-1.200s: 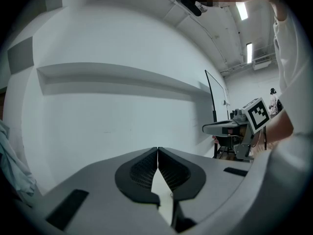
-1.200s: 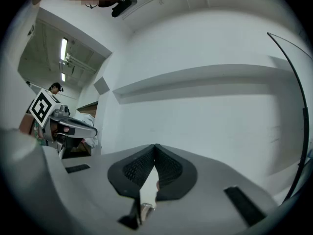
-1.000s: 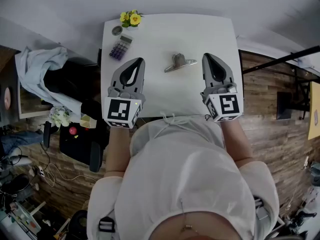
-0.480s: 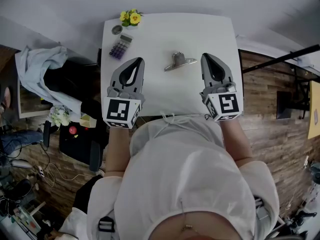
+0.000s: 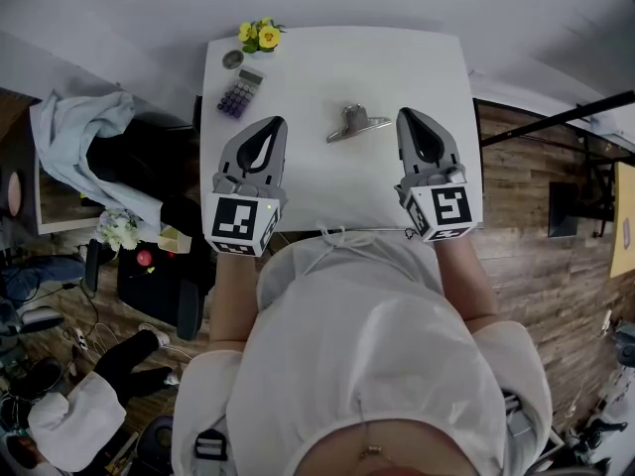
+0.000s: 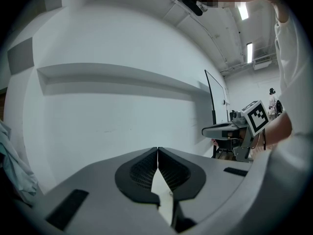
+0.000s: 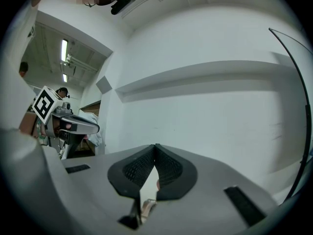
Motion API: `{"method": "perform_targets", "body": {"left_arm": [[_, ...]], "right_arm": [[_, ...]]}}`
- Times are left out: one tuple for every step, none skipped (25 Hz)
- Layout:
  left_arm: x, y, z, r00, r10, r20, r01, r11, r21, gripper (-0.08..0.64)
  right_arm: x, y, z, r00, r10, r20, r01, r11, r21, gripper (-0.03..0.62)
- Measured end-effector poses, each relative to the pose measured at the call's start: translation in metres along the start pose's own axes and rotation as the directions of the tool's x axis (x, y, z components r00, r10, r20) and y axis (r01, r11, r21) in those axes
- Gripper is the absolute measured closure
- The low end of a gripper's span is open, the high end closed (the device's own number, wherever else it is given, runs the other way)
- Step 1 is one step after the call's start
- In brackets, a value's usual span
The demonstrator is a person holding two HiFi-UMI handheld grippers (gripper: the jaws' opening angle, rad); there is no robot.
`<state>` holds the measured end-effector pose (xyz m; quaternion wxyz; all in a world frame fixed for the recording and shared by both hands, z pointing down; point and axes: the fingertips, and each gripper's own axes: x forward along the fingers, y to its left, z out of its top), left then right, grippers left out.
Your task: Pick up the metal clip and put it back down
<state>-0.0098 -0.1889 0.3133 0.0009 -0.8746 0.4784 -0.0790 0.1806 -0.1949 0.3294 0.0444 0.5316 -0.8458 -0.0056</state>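
A person (image 5: 69, 424) is being newly seen at lower left; the left tongs (image 5: 278, 120) and right tongs (image 5: 406, 113) are being held clenched and empty, flanking the metal clip (image 5: 354, 123).

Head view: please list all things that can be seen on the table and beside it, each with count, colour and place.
table: 1, white, top centre
clip: 1, grey metal, on the table between the two grippers, touched by neither
calculator: 1, grey with purple keys, near the table's left edge
flowers: 1 bunch, yellow, table's far left corner
disc: 1, grey, round, between flowers and calculator; too small to identify
cloth: 1, pale blue, left of the table
floor: brown wood, around the table
second person: 1, white top, bottom left, low on the floor
left gripper: 1, grey, shut, empty, over the table's left part
right gripper: 1, grey, shut, empty, over the table's right part
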Motion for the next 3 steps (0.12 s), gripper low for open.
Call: {"method": "perform_targets", "body": {"left_arm": [[0.0006, 0.0005, -0.0007, 1.000, 0.001, -0.002, -0.001, 1.000, -0.001, 0.540], [0.0012, 0.0011, -0.0014, 1.000, 0.001, -0.005, -0.001, 1.000, -0.001, 0.540], [0.0019, 0.0017, -0.0021, 1.000, 0.002, -0.007, -0.002, 1.000, -0.002, 0.540]], "right_arm": [[0.0007, 0.0001, -0.0010, 1.000, 0.002, -0.002, -0.002, 1.000, -0.001, 0.592], [0.0013, 0.0003, -0.0020, 1.000, 0.004, -0.004, -0.004, 1.000, -0.001, 0.592], [0.0021, 0.0006, -0.0031, 1.000, 0.005, -0.007, -0.005, 1.000, -0.002, 0.592]]}}
